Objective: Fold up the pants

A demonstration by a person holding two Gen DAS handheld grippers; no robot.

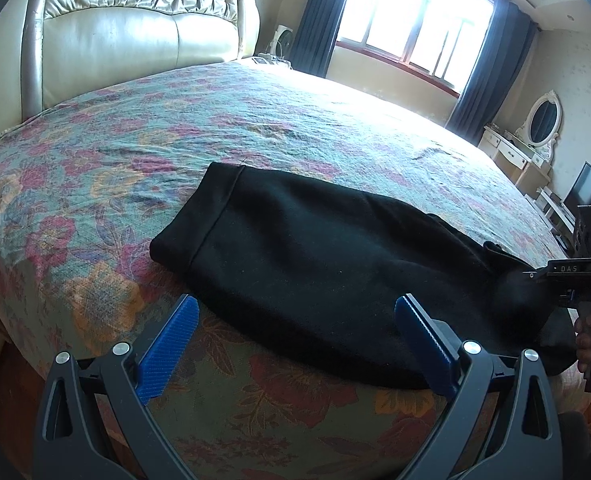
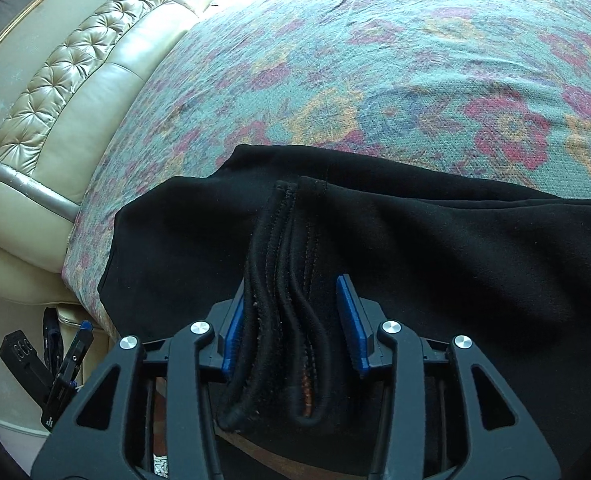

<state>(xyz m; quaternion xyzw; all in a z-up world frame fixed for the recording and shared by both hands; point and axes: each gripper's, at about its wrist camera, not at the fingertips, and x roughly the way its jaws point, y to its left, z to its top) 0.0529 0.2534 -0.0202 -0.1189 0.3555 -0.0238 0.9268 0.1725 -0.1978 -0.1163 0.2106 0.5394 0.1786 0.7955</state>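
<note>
Both hand-held grippers hover low at the near edge of the bed, and the left hand-held gripper (image 1: 295,320) has its blue fingers (image 1: 423,336) spread wide with nothing between them, its right finger lying over the near hem of the black pants (image 1: 315,264) and its left finger over bare bedspread. At the other end of the garment, the right hand-held gripper (image 2: 291,320) has its blue pads (image 2: 351,324) either side of a bunched stack of the pants' stitched edges (image 2: 283,280), several thick folds gathered between the jaws; the left pad presses against the bundle, while a sliver of dark cloth fills the space by the right pad, so the grip looks closed on the fabric though not tightly squeezed. From the left wrist view that same gripper shows at the far right, held by a hand (image 1: 589,340). The pants lie flat on the floral bedspread (image 1: 135,160), close to the near side of the bed, already doubled into one long dark band. Their long axis runs roughly along the bed's near edge, angling slightly away toward the headboard end, where a cuffed end (image 1: 199,216) points up the bed. Beyond them stretches the open bedspread, then the cream tufted headboard (image 1: 135,32), and farther off a bright window (image 1: 415,28) with dark curtains (image 1: 319,16) and a white dressing table with an oval mirror (image 1: 543,120).
</note>
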